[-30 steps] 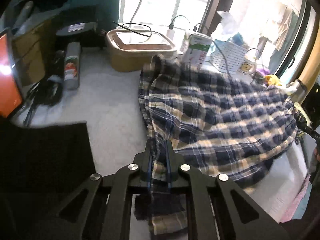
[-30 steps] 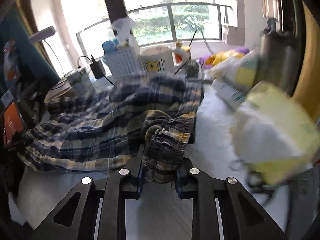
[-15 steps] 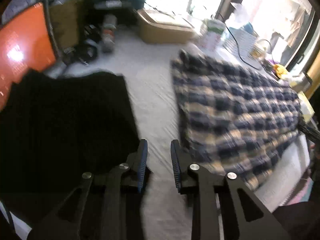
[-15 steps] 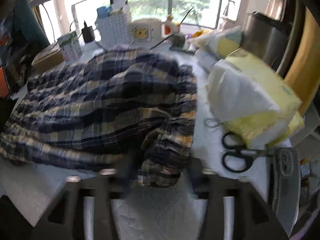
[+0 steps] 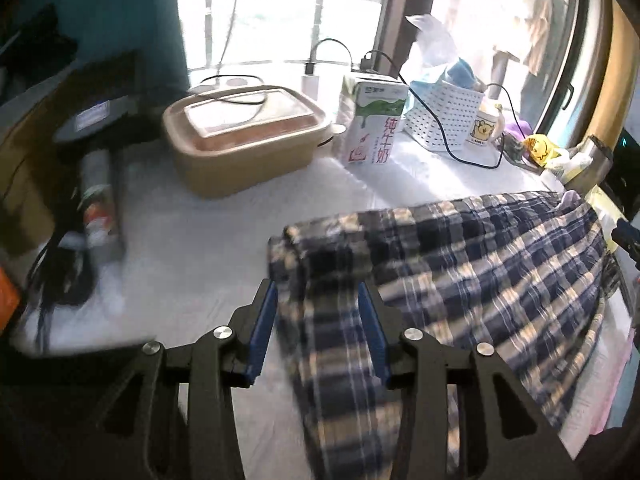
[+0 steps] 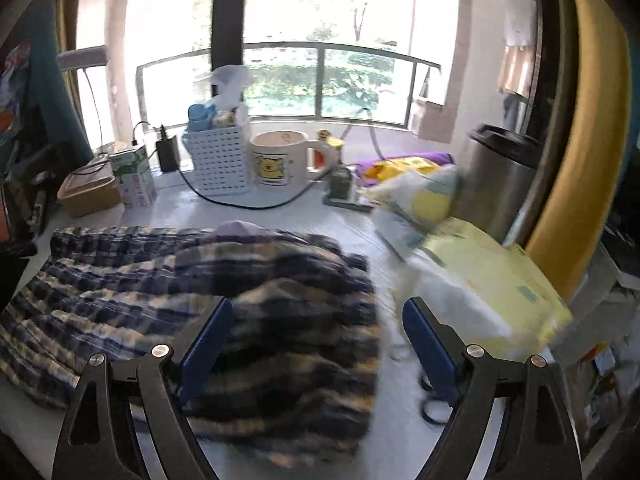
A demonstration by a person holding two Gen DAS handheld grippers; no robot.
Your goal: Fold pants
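The blue and cream plaid pants [image 5: 480, 272] lie folded on the white table. In the left wrist view their left end runs down between the blue pads of my left gripper [image 5: 318, 320]. Those jaws are opening, and the blurred cloth fills the gap without being pinched. In the right wrist view the pants [image 6: 160, 280] spread to the left, with their bunched right end under my right gripper [image 6: 318, 320]. Its jaws are spread wide and still opening, and the pads [image 6: 208, 336] stand clear of the cloth.
Along the window stand a tan lidded box [image 5: 244, 140], a milk carton [image 5: 372, 124], a white basket [image 5: 444, 116] and a mug [image 6: 280, 164]. Yellow tissue packs [image 6: 492, 280], scissors [image 6: 434, 404] and a steel bin [image 6: 500, 176] crowd the right. A spray can [image 5: 98, 196] lies left.
Both grippers were shut on the pants a second ago and have let go. The left swung out over a black cloth, then back over the pants' left end. The pants lie flatter.
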